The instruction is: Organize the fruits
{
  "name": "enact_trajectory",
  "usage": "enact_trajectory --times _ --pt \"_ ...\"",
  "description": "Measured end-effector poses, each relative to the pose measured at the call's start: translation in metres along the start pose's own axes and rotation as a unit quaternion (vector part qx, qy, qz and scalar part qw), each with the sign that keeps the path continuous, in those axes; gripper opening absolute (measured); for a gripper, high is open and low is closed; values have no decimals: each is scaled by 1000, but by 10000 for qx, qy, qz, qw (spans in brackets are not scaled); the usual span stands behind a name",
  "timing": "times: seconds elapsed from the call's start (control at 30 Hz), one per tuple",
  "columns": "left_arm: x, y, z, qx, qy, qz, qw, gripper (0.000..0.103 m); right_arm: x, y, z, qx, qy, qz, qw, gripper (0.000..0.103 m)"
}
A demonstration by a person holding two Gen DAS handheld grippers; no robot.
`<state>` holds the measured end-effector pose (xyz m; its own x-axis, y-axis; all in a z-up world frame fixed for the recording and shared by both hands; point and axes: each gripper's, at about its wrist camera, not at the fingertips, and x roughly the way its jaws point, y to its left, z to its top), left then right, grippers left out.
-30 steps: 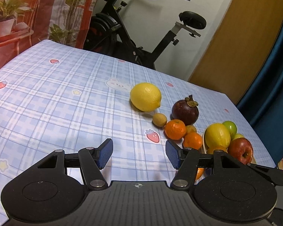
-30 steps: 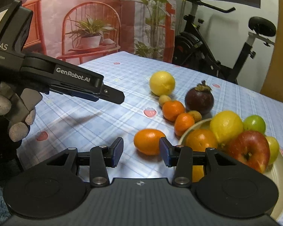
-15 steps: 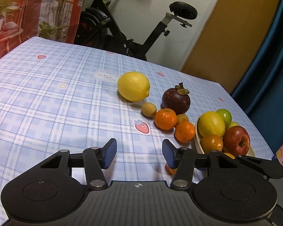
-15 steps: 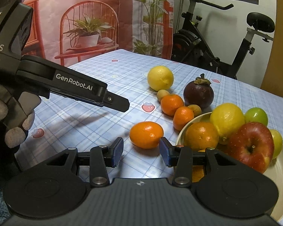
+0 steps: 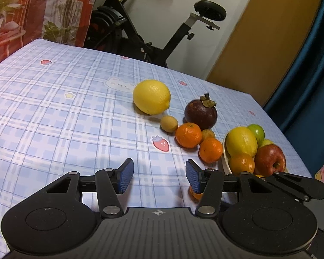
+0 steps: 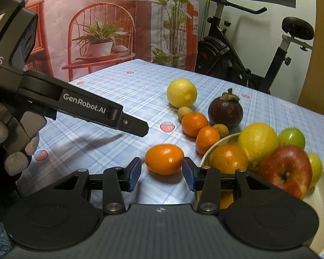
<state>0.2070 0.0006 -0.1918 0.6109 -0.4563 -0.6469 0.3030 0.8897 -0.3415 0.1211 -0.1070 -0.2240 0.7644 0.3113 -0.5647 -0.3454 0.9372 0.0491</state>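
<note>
Between right gripper (image 6: 162,173) jaws, tangerine (image 6: 164,159)

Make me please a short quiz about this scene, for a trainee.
1. True or false: the mangosteen lies in the bowl.
2. Where is the apple? A) in the bowl B) on the cloth C) held in a gripper
3. How many oranges lie on the cloth, outside the bowl?

Key
1. False: it lies on the cloth, beside the bowl.
2. A
3. Three: two by the mangosteen, one nearer the right wrist camera.
</note>
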Motion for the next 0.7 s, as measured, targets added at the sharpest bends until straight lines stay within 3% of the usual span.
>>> enact_trajectory --times 0.27,0.4,0.7 --pt "-1 10 33 -220 -204 -49 9995 56 5 -17 34 -119 1 -216 9997 42" --pt "7 14 38 -293 -153 -70 9994 54 25 -30 50 -107 290 -434 9986 36" --pt "12 17 32 -370 -87 -98 9992 52 62 -35 50 -379 918 -709 9925 34"
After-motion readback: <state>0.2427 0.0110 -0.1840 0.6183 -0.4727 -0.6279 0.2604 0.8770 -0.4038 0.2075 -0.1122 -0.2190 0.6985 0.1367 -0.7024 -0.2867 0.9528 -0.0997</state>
